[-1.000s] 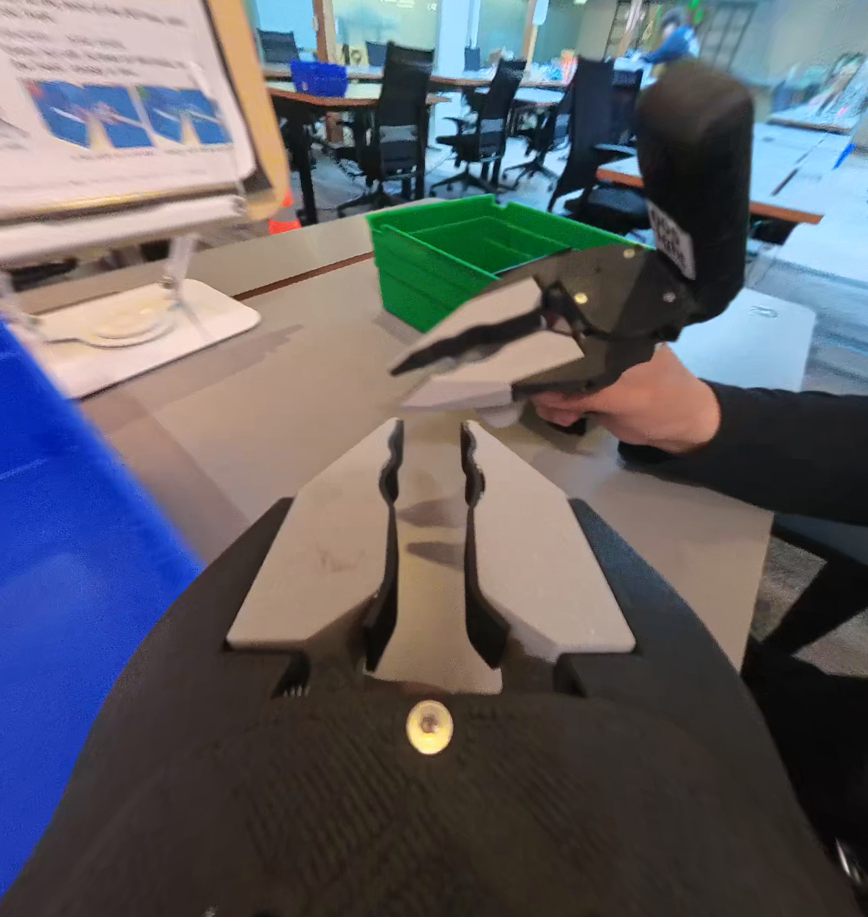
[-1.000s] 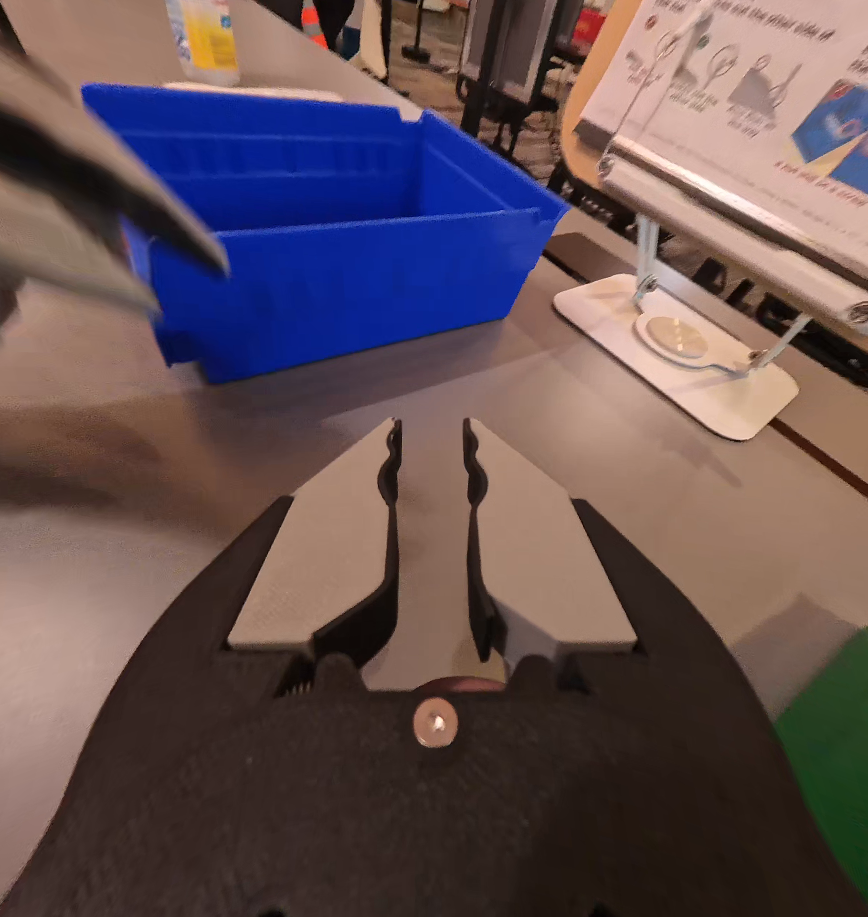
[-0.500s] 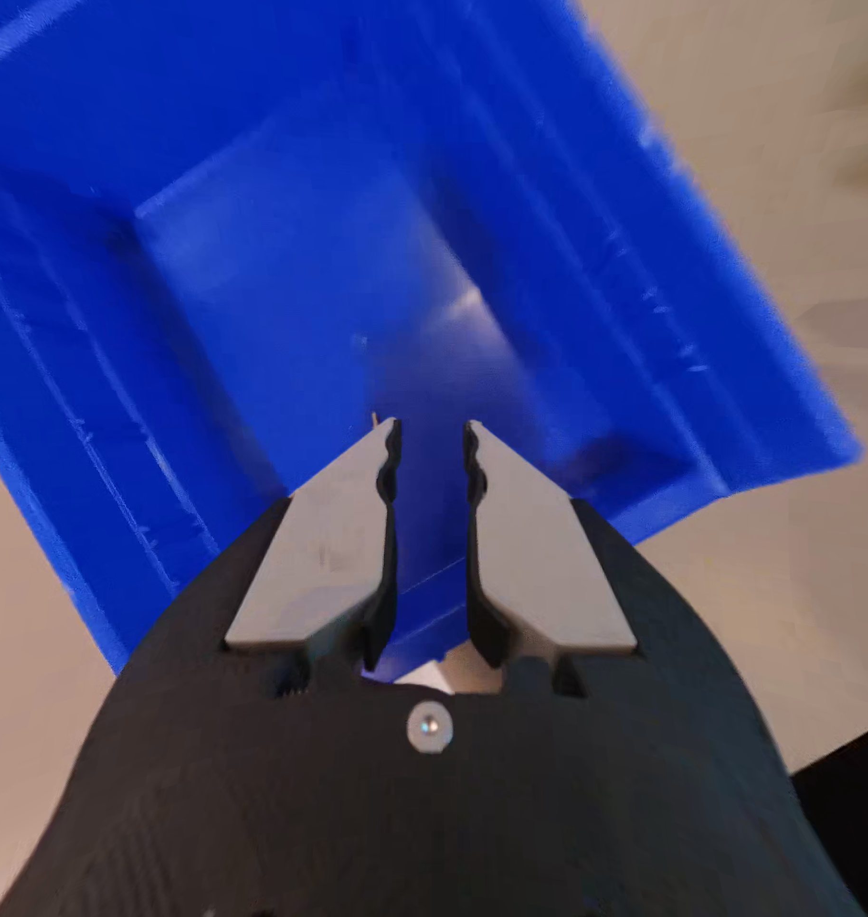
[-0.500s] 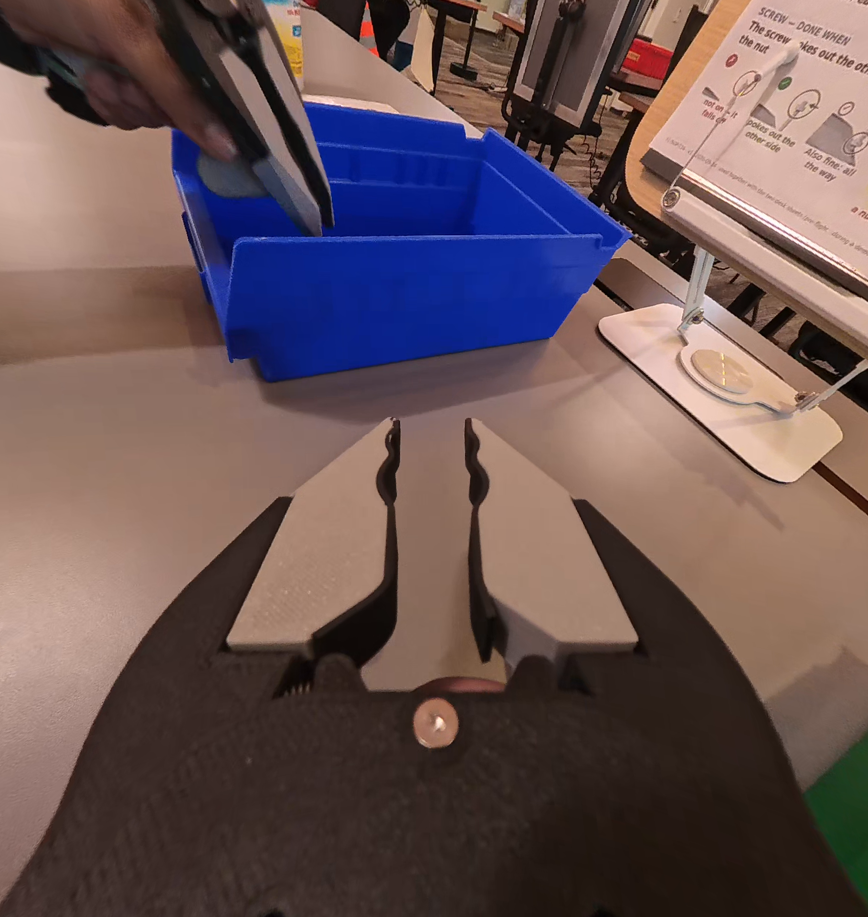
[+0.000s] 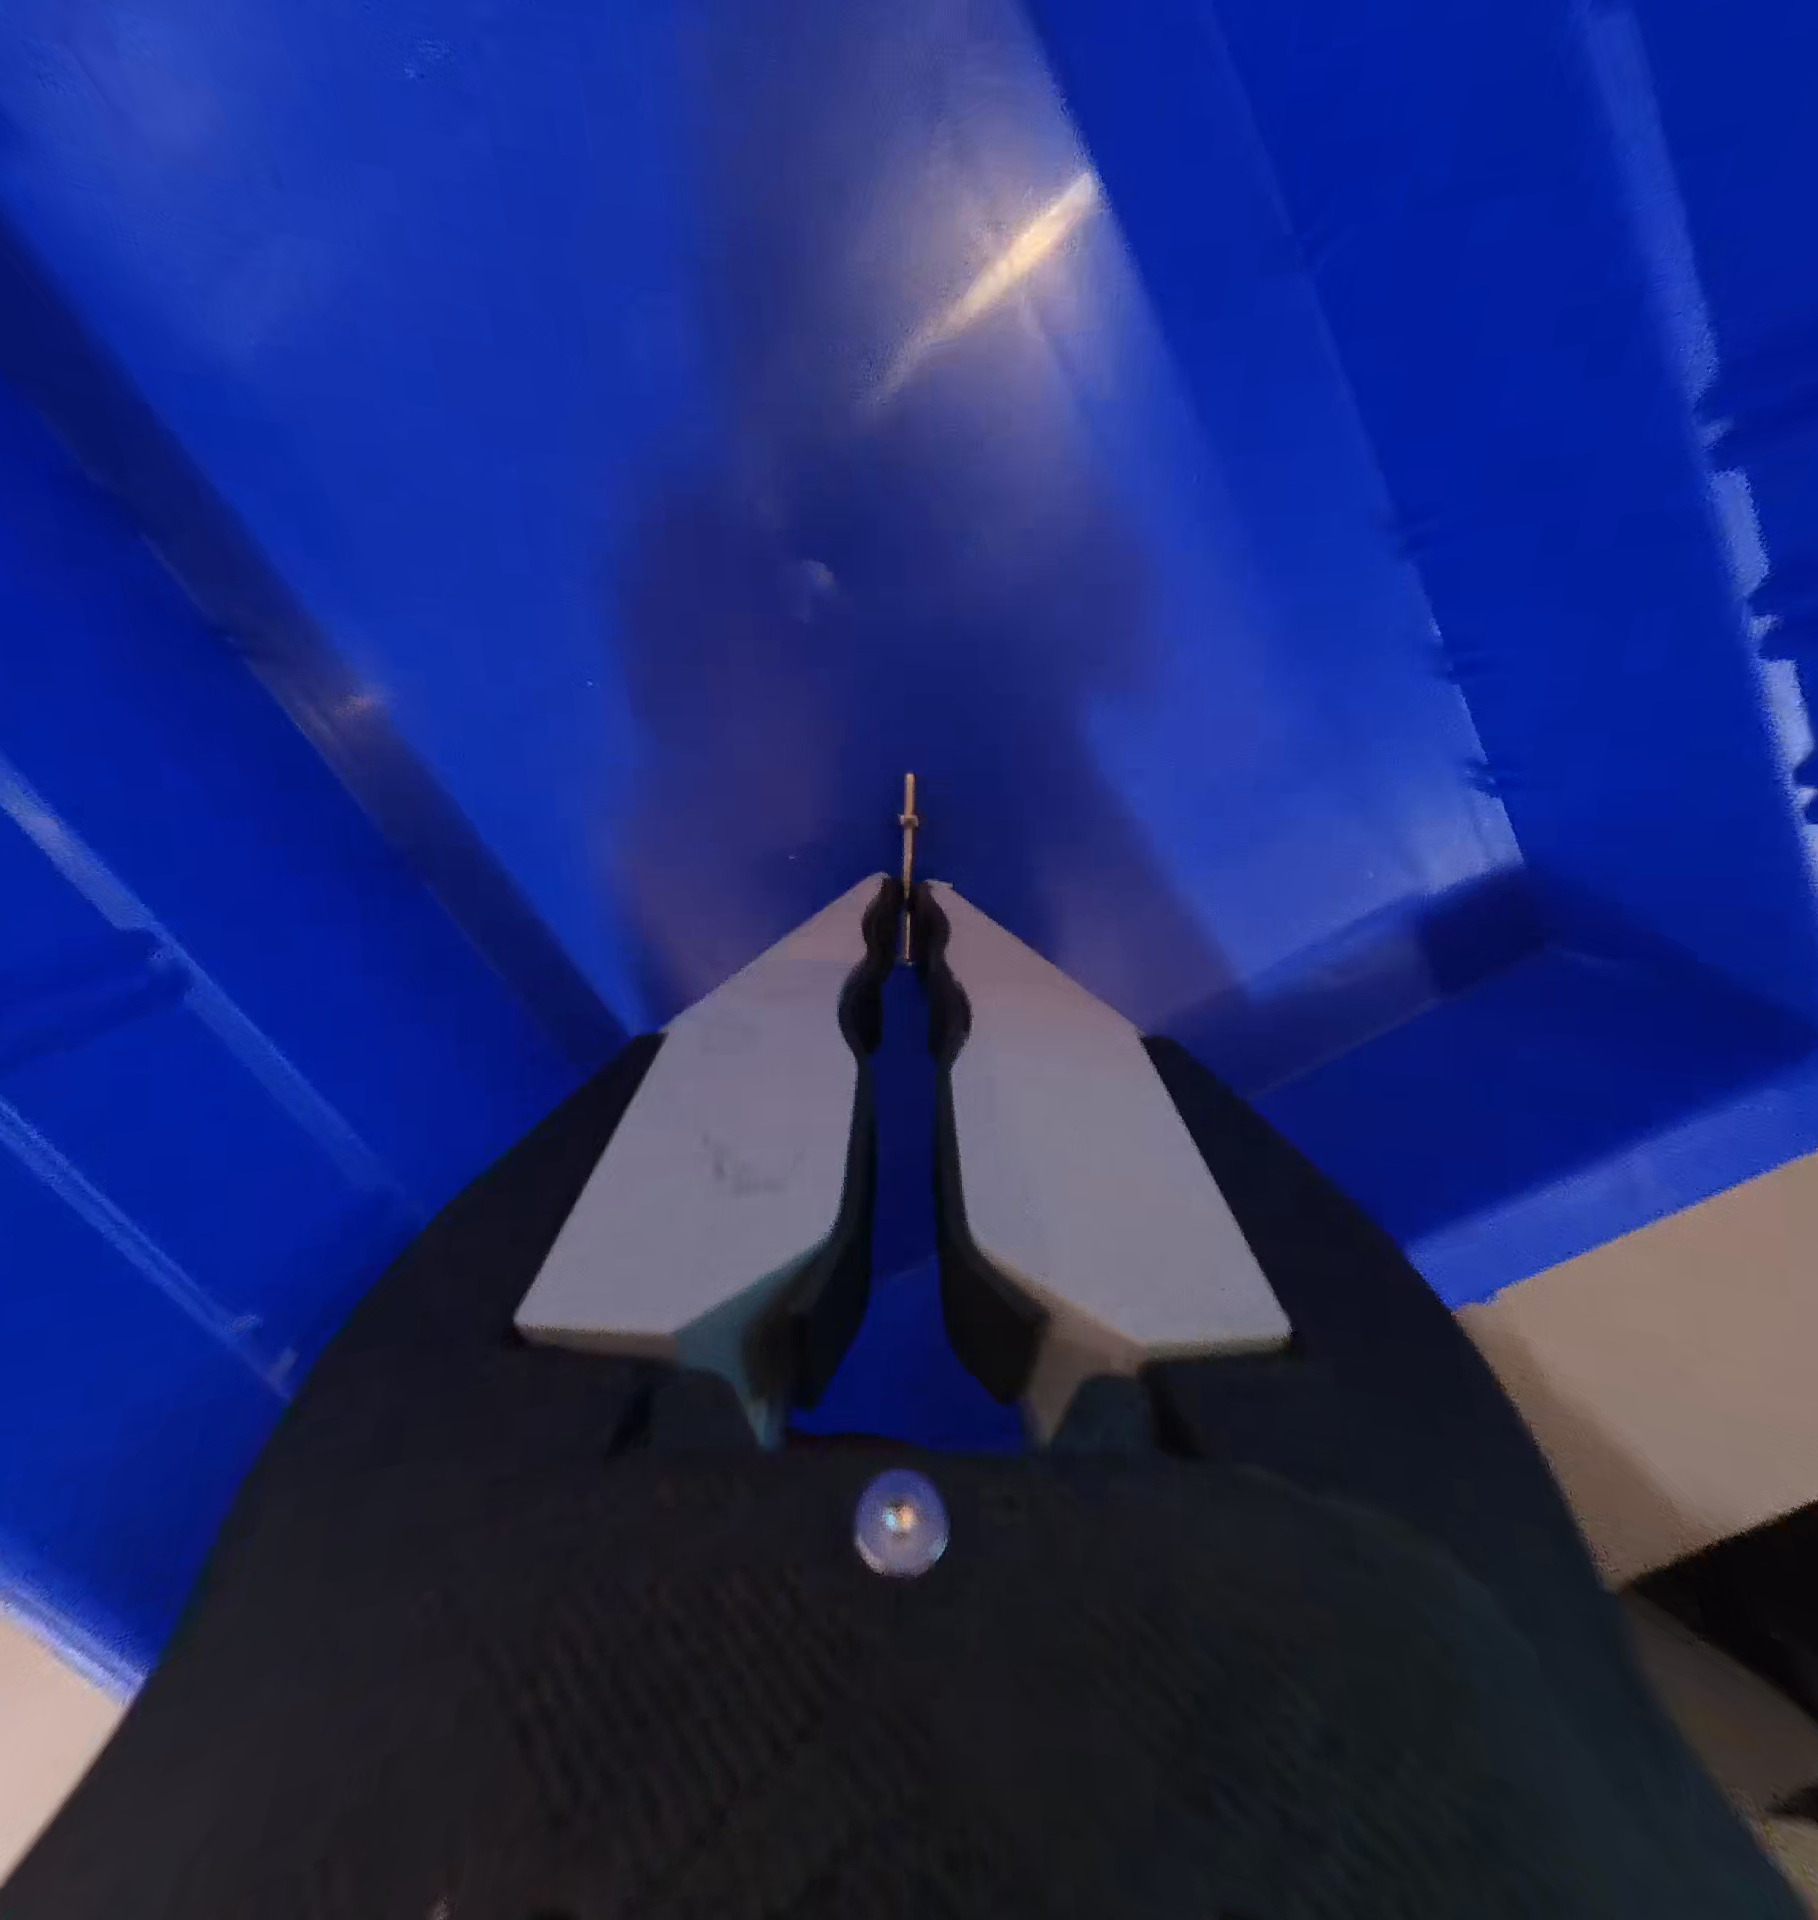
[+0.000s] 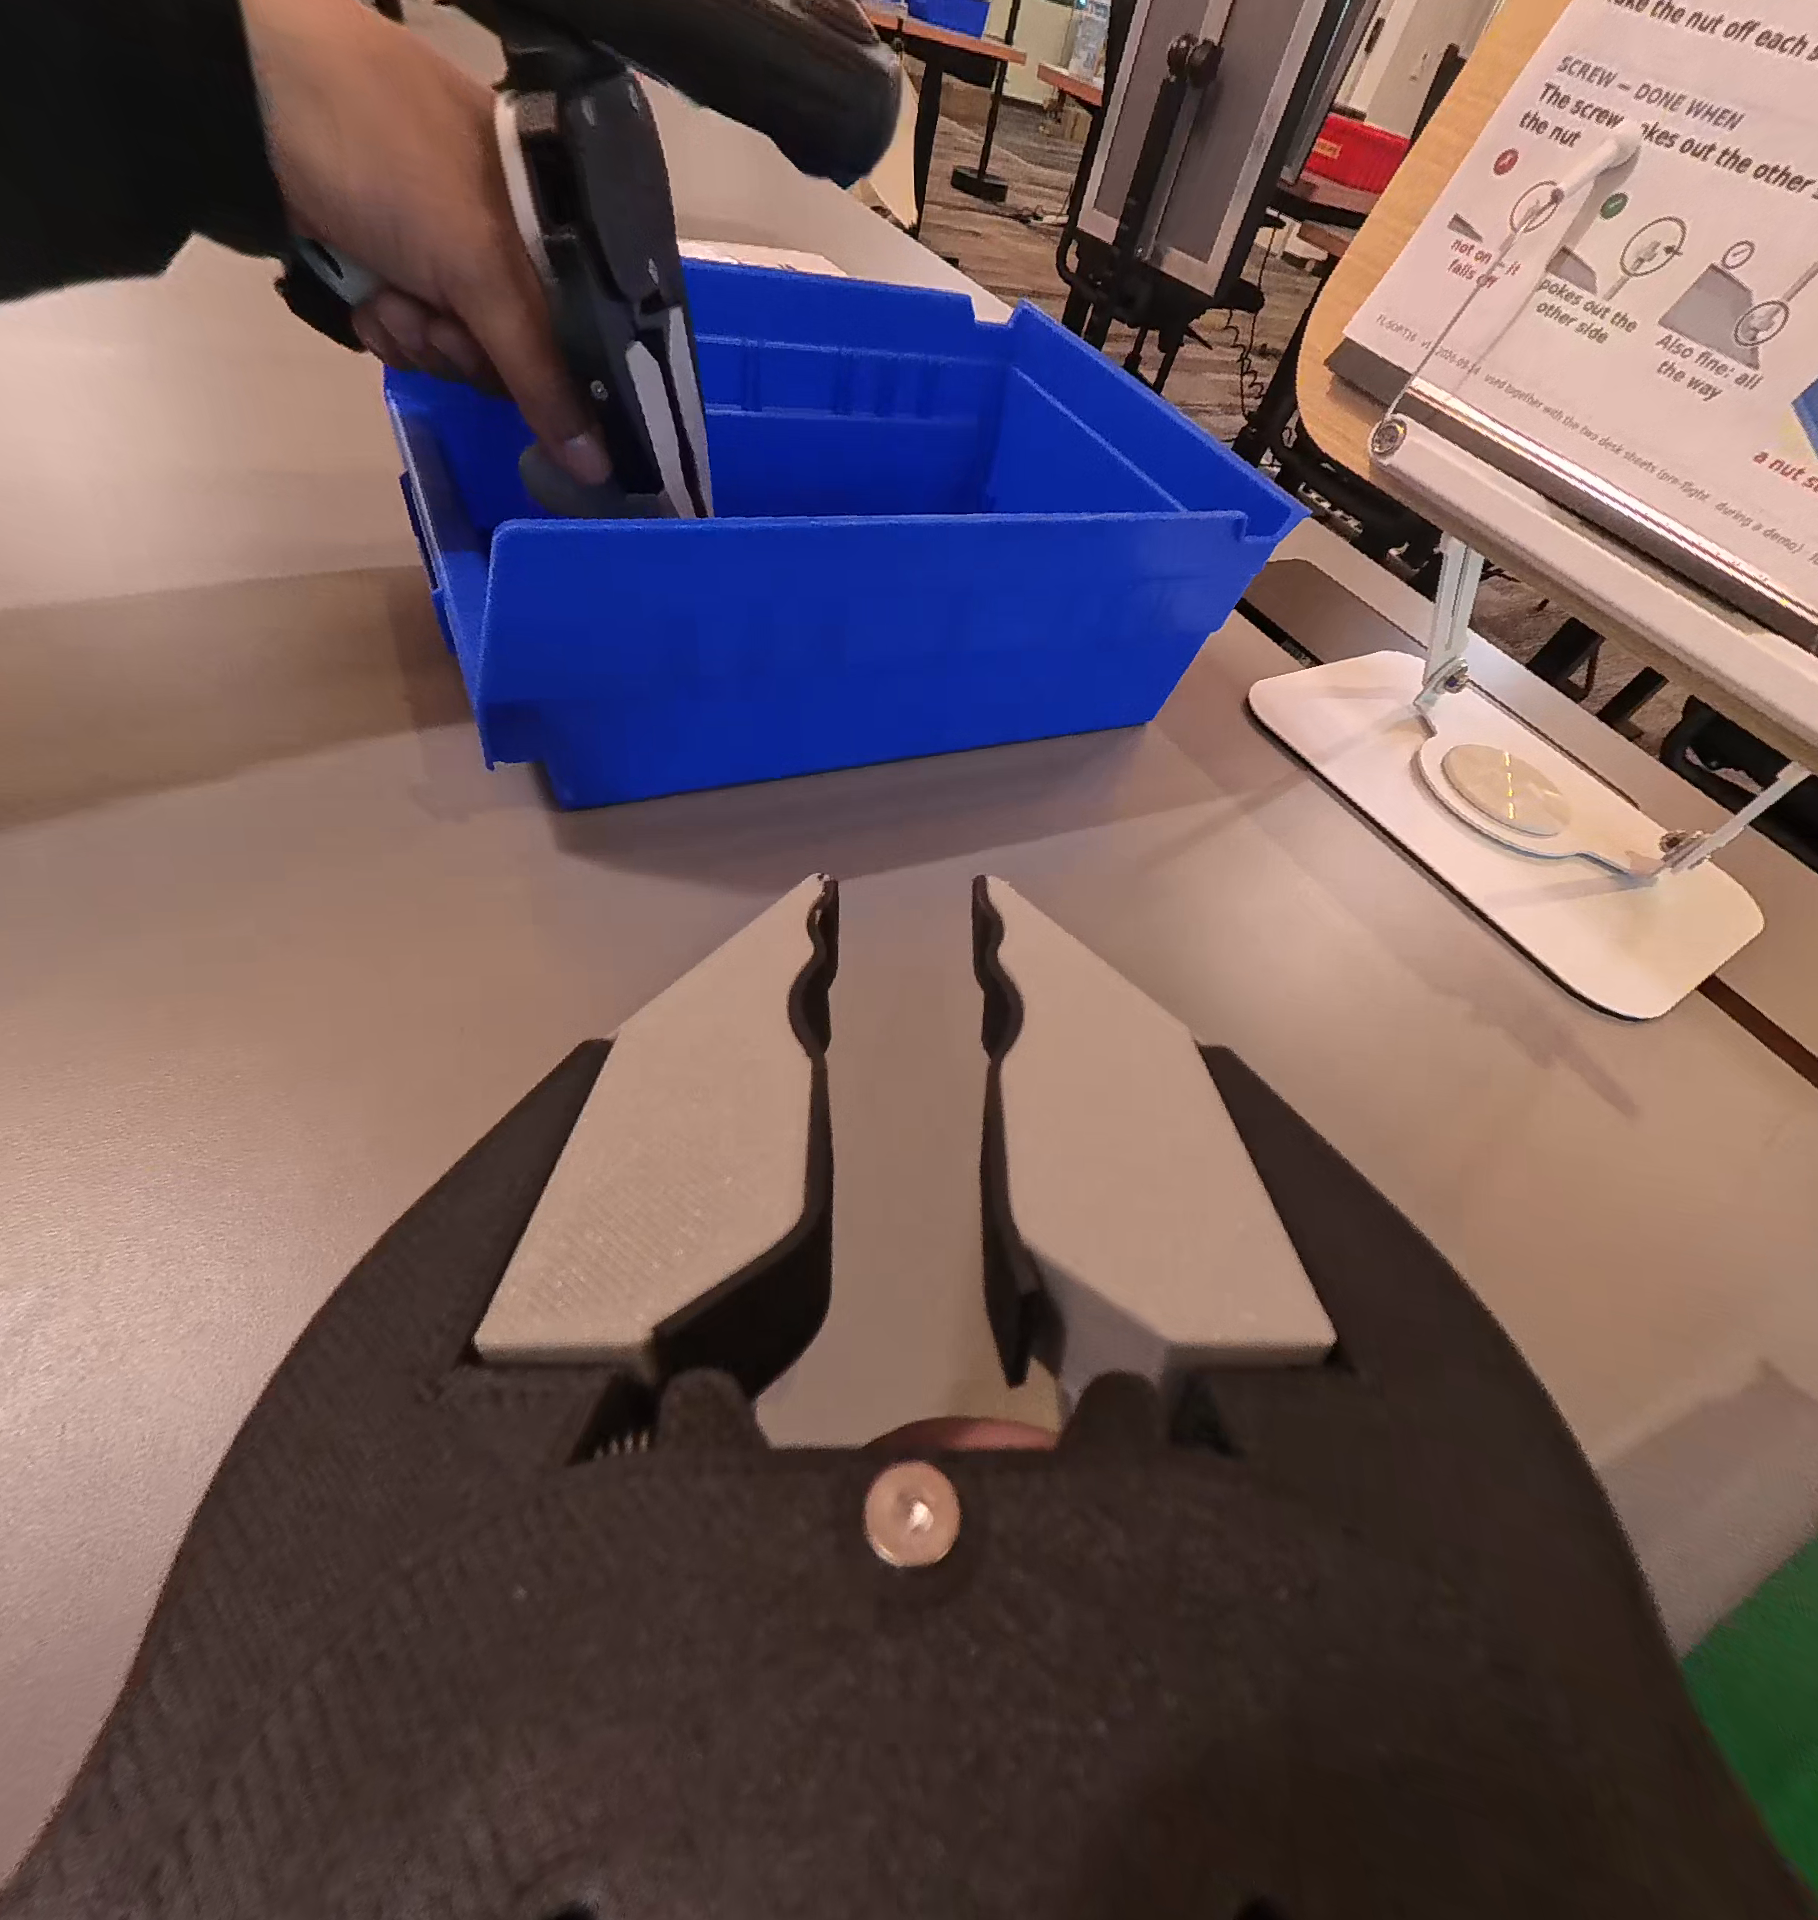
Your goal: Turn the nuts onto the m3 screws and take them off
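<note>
Room: a big office with desks and chairs far behind your grey table.
Blue bin: it sits on the table, well ahead of your right tool, and you look down into it in the left wrist view.
Left gripper: you hold it tip-down inside the blue bin, and its two grey fingers are squeezed together at the tips. In the right wrist view you can see it with your hand around it.
Screw: a thin gold screw is pinched between the left tips and sticks straight out past them, over the bin floor.
Nut: a tiny bump sits on the screw near its far end.
Right gripper: you hold it low over the table, with a clear gap between its fingers and nothing in them.
Paper stand: a white stand with a printed sheet is to the right of the bin.
Green bin: only a corner shows at the bottom right.
</note>
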